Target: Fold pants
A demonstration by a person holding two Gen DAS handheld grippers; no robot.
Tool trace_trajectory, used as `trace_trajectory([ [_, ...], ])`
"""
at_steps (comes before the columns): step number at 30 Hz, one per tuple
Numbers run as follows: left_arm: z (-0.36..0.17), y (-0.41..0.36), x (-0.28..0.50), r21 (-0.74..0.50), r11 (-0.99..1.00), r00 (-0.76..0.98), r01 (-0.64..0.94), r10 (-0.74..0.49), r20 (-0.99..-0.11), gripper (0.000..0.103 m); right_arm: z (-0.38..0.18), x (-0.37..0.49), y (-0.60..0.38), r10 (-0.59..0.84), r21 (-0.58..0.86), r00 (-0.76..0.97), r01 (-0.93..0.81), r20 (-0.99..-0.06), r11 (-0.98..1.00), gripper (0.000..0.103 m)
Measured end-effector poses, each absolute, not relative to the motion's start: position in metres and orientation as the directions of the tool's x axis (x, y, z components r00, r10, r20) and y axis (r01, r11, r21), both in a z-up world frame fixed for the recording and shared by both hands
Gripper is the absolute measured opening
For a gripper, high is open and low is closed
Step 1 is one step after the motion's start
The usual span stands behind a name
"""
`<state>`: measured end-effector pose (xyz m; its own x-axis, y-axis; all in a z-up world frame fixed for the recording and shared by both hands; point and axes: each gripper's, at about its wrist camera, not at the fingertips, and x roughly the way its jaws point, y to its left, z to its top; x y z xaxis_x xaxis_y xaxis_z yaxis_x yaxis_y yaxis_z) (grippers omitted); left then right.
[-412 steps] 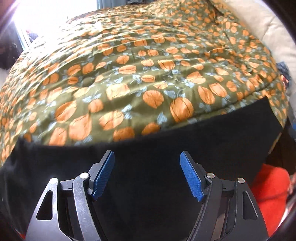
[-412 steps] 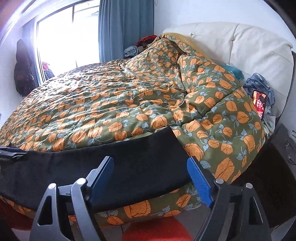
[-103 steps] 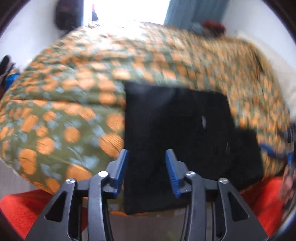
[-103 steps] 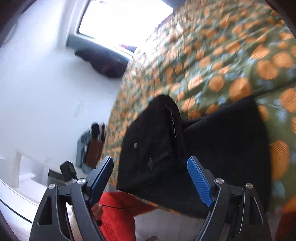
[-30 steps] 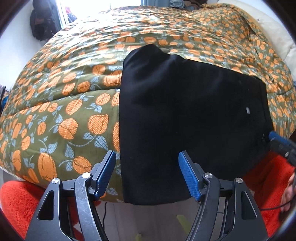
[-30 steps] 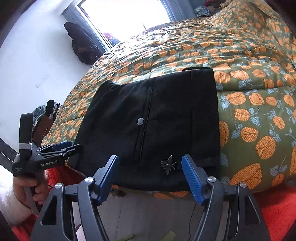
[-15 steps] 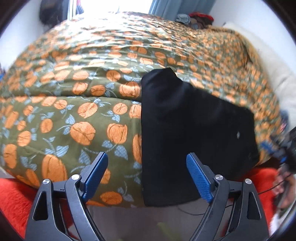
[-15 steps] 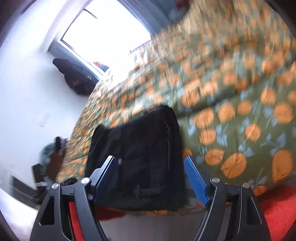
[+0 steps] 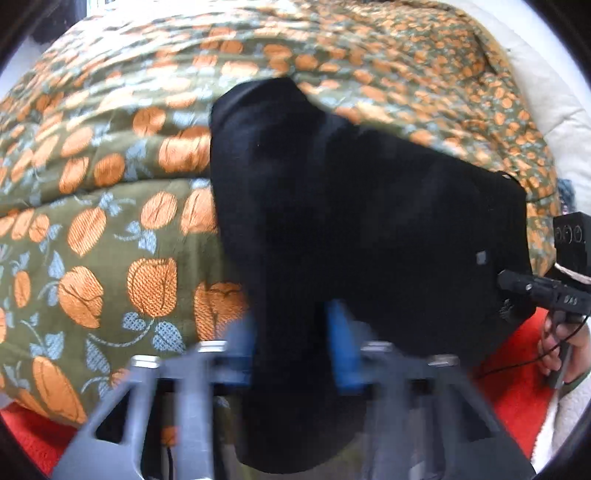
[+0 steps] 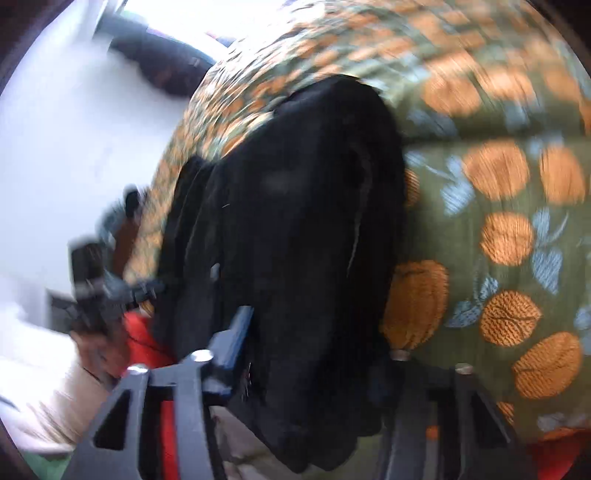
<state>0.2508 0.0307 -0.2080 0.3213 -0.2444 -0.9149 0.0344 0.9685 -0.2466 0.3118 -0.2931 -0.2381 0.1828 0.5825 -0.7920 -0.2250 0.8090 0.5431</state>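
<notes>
Quilt point(image 9: 92, 229): lying under the pants, unchanged.
Pants point(image 9: 351, 206): black, folded, now bunching over the quilt's near edge.
Left gripper point(image 9: 295, 347): you are closing it on that hanging edge.
Right gripper point(image 10: 314, 354): likewise closing around the pants' fabric.

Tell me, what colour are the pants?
Black pants, clearest in the left wrist view.

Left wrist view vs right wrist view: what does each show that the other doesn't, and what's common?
Left wrist only: the cream headboard and the right gripper at the pants' far corner. Right wrist only: the bright window, the white wall, and the left gripper off to the side. Both: folded black pants on the orange-print quilt, with each view's own jaws closing on the near hem.
</notes>
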Motion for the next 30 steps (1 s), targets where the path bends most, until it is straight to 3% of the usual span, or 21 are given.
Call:
trace_trajectory([
  [1, -0.197, 0.029, 0.249, -0.251, 0.967, 0.337, 0.049, -0.252, -0.907, 0.017, -0.230, 0.307, -0.289, 0.588, 0.544, 0.193, -0.239, -0.785, 0.804, 0.035],
  [6, -0.124, 0.029, 0.253, -0.326, 0.938, 0.453, 0.120, -0.344, -0.822, 0.017, -0.166, 0.307, -0.262, 0.654, 0.560, 0.256, -0.354, -0.712, 0.749, 0.032],
  [12, -0.057, 0.052, 0.309, -0.186, 0.977, 0.628, 0.107, -0.211, -0.749, 0.018, -0.096, 0.377, -0.220, 0.673, 0.501, 0.344, -0.469, -0.654, 0.727, 0.032],
  [14, -0.053, 0.061, 0.332, -0.115, 0.991, 0.665, 0.069, -0.132, -0.735, 0.030, -0.081, 0.412, -0.214, 0.654, 0.468, 0.393, -0.473, -0.646, 0.746, 0.034],
  [15, -0.055, 0.065, 0.342, -0.065, 0.997, 0.672, 0.031, -0.069, -0.738, 0.033, -0.080, 0.425, -0.211, 0.624, 0.440, 0.409, -0.461, -0.665, 0.771, 0.041],
  [16, -0.060, 0.065, 0.349, -0.020, 1.000, 0.670, -0.008, -0.009, -0.742, 0.043, -0.081, 0.437, -0.211, 0.571, 0.396, 0.435, -0.431, -0.696, 0.811, 0.060],
  [18, -0.065, 0.070, 0.349, 0.054, 0.995, 0.670, -0.083, 0.096, -0.736, 0.065, -0.081, 0.451, -0.211, 0.359, 0.188, 0.536, -0.347, -0.764, 0.919, 0.088],
  [20, -0.065, 0.071, 0.337, 0.084, 0.989, 0.688, -0.120, 0.143, -0.711, 0.087, -0.077, 0.442, -0.210, 0.257, 0.064, 0.585, -0.330, -0.769, 0.942, 0.088],
  [22, -0.067, 0.072, 0.320, 0.097, 0.987, 0.707, -0.131, 0.162, -0.688, 0.094, -0.073, 0.419, -0.209, 0.236, 0.027, 0.612, -0.331, -0.755, 0.943, 0.097],
  [24, -0.069, 0.068, 0.311, 0.113, 0.984, 0.699, -0.135, 0.176, -0.693, 0.094, -0.069, 0.399, -0.203, 0.239, 0.015, 0.631, -0.339, -0.738, 0.941, 0.102],
  [30, -0.069, 0.050, 0.294, 0.112, 0.985, 0.689, -0.129, 0.170, -0.704, 0.094, -0.068, 0.353, -0.185, 0.236, 0.003, 0.646, -0.340, -0.726, 0.941, 0.103],
])
